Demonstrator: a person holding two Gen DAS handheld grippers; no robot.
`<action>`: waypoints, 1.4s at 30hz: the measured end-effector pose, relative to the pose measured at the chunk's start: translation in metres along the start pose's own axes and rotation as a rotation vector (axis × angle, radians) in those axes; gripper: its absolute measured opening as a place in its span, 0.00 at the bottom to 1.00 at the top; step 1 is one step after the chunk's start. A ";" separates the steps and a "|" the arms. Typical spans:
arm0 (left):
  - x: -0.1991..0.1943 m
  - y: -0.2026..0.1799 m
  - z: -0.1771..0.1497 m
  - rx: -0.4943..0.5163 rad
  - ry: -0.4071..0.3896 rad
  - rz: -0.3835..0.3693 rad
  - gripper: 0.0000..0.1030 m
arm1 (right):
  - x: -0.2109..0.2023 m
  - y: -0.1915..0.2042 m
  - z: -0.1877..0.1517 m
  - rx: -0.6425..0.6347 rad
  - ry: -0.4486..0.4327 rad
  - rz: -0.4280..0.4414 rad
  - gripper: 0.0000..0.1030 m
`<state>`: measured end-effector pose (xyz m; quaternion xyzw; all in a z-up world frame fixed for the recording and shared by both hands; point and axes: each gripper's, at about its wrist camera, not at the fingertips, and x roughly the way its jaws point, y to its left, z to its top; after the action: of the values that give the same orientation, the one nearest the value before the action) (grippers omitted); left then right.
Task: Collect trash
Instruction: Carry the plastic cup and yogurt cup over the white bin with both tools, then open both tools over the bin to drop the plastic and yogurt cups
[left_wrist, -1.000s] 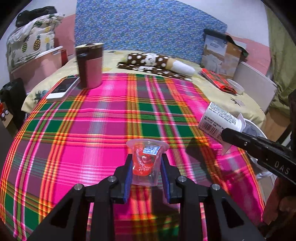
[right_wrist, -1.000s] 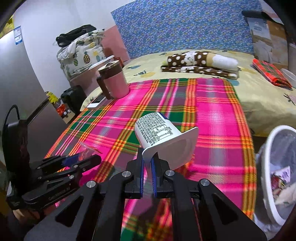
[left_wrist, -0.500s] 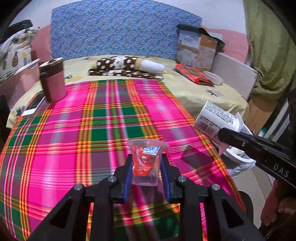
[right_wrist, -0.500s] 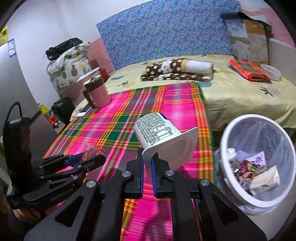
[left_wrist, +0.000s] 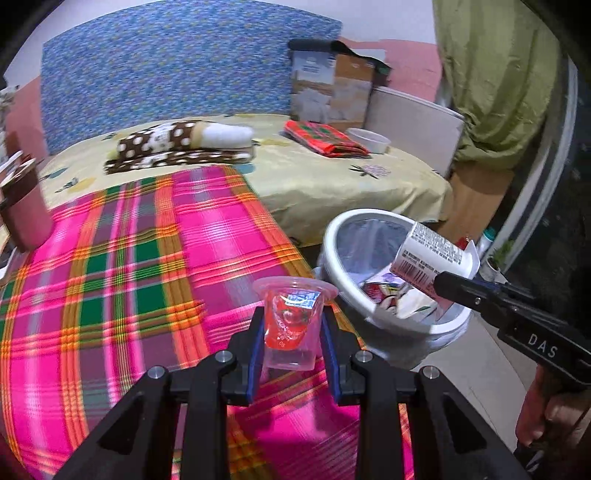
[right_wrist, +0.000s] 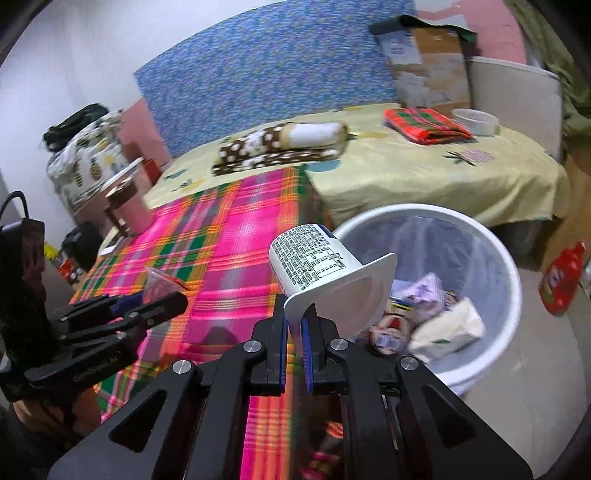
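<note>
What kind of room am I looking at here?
Most likely a lived-in bedroom: a bed under a yellow sheet against a blue patterned headboard, folded spotted bedding lying on it, and a white waste bin standing beside it.

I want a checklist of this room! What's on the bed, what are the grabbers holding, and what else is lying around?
Surface: plaid blanket over a yellow sheet.
Job's things: jelly cup, yogurt cup, white bin with trash inside.
Clutter: pink mug, spotted roll, folded red cloth, white bowl.
Grippers: left gripper clamps the jelly cup; right gripper pinches the yogurt cup's rim.
Cables: black cord at the left edge.
Surroundings: blue headboard, green curtain.
</note>
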<state>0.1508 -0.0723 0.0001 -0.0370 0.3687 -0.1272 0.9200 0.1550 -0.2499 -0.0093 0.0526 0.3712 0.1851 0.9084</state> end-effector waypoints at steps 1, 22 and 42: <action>0.003 -0.005 0.002 0.006 0.003 -0.009 0.28 | -0.001 -0.004 0.000 0.005 0.001 -0.006 0.09; 0.065 -0.070 0.021 0.114 0.081 -0.133 0.29 | 0.012 -0.061 -0.012 0.083 0.103 -0.065 0.09; 0.080 -0.080 0.025 0.125 0.084 -0.180 0.48 | 0.004 -0.074 -0.016 0.110 0.095 -0.088 0.27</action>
<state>0.2071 -0.1714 -0.0228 -0.0074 0.3935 -0.2335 0.8891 0.1688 -0.3172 -0.0406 0.0775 0.4254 0.1267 0.8927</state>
